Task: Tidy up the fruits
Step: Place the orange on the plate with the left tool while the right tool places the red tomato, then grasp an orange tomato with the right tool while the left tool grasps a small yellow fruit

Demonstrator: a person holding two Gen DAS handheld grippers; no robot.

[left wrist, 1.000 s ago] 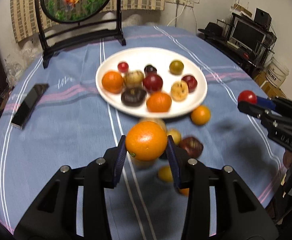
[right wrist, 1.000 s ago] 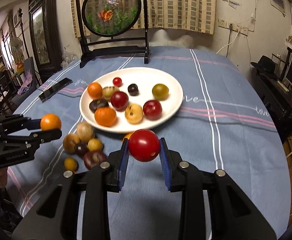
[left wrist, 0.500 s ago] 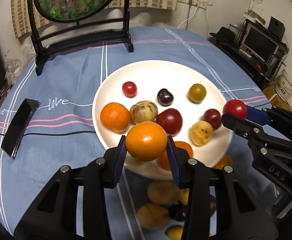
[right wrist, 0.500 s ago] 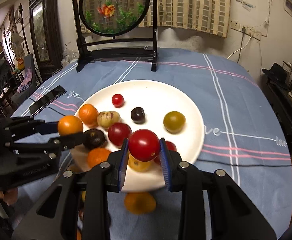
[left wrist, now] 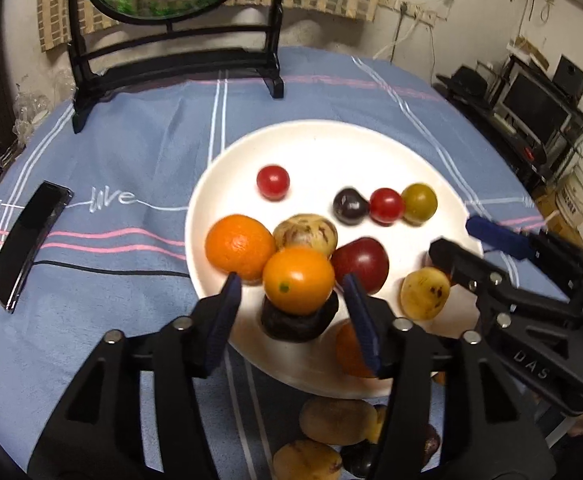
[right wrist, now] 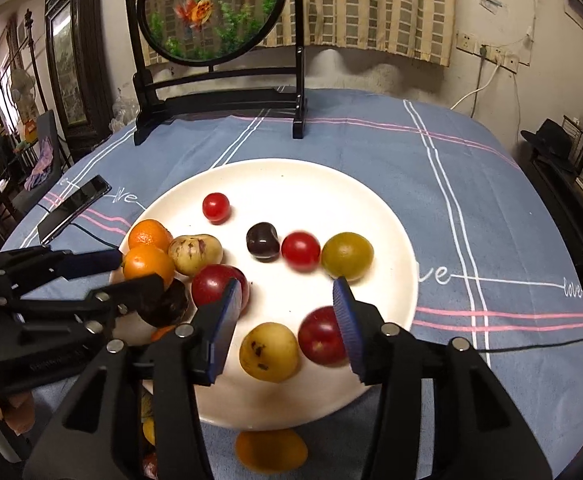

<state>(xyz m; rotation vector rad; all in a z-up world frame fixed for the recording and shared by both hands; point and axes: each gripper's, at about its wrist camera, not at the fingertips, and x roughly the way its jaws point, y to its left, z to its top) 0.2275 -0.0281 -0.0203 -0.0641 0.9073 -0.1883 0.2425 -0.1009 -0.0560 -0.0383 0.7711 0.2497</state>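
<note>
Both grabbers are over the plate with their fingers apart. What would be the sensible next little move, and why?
Probably draw both back toward the loose fruit on the cloth. The left gripper's jaws are opening, clear of the orange atop a dark fruit; the right gripper's jaws, also opening, hold nothing, and the red tomato lies on the white plate.

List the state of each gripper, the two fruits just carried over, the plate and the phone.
left gripper: jaws opening, pads clear of the orange
orange: released, sitting on a dark fruit on the plate
right gripper: jaws opening, nothing between them
red tomato: on the plate, blurred, between a dark plum and a green fruit
white plate: upright, holding fruit
phone: flat on the cloth, screen dark
</note>
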